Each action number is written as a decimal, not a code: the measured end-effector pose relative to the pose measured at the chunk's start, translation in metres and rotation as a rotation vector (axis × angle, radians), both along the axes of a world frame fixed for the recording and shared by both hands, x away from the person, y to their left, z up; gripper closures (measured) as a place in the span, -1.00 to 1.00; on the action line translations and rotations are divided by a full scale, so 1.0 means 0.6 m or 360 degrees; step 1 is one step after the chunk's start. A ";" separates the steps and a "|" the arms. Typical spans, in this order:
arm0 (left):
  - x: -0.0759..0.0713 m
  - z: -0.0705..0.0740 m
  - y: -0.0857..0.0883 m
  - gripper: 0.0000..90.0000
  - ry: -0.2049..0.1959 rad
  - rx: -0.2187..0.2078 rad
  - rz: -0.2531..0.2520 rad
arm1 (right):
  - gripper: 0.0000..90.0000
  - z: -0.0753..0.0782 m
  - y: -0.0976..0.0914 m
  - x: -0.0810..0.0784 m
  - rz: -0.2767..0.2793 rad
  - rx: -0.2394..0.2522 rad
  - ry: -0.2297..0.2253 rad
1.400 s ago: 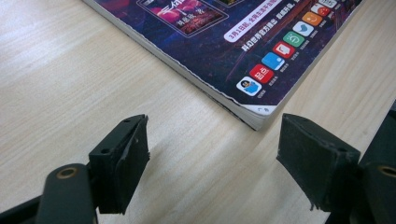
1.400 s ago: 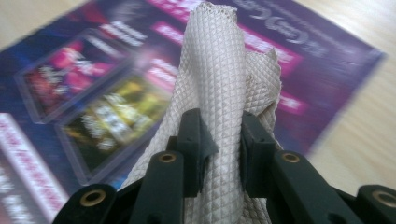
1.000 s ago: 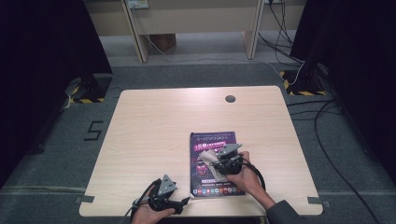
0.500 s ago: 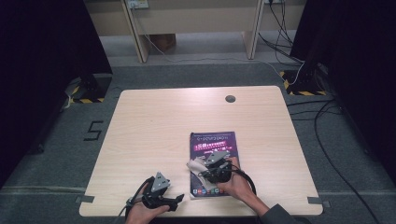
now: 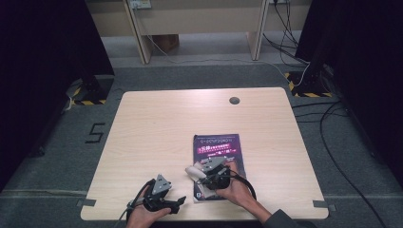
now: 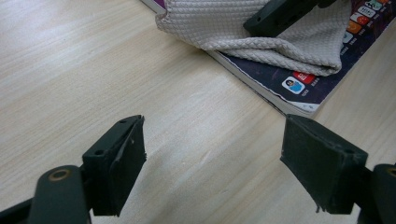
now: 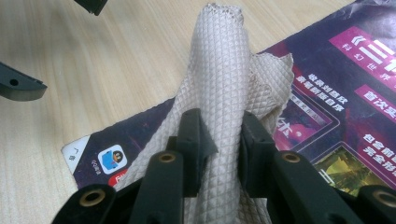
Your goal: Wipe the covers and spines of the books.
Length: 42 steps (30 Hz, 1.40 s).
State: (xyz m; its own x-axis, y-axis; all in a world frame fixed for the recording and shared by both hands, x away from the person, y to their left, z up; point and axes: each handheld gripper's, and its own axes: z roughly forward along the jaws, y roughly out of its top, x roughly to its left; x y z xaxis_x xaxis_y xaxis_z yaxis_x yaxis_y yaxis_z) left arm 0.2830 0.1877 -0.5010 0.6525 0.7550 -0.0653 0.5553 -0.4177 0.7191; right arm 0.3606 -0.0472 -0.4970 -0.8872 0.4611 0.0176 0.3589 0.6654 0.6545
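Cloth (image 7: 219, 79), beige and waffle-textured, is pinched between the nearly closed jaws of the right gripper (image 7: 219, 149) and is draped over the near left part of the magazine (image 5: 218, 156), which lies flat on the table (image 5: 157, 123). The left gripper (image 6: 212, 154) is held wide open with nothing in it, resting on bare wood just beside the magazine's corner. If the cloth is dragged hard, the magazine could probably be pushed askew or slid toward the near table edge, which lies close by. A loose fold might also be caught under the cover. Ample open tabletop is left farther away and to the left
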 end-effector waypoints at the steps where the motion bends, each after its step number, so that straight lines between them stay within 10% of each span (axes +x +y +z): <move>1: -0.001 -0.001 0.000 -0.53 -0.0001 -0.0003 0.0002 | 0.63 0.000 -0.001 0.002 -0.0005 0.0005 0.0003; 42: 0.011 0.012 0.034 -0.56 -0.0059 -0.0034 0.0128 | 0.66 0.001 0.024 -0.049 0.0185 0.0010 0.0057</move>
State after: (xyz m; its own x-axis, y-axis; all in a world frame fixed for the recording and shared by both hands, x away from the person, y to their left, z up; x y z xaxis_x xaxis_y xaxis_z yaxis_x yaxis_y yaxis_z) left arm 0.2895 0.2084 -0.4938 0.5919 0.8039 -0.0588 0.5595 -0.3572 0.7479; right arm 0.3312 -0.0326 -0.4962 -0.9334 0.3549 0.0527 0.3026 0.6998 0.6471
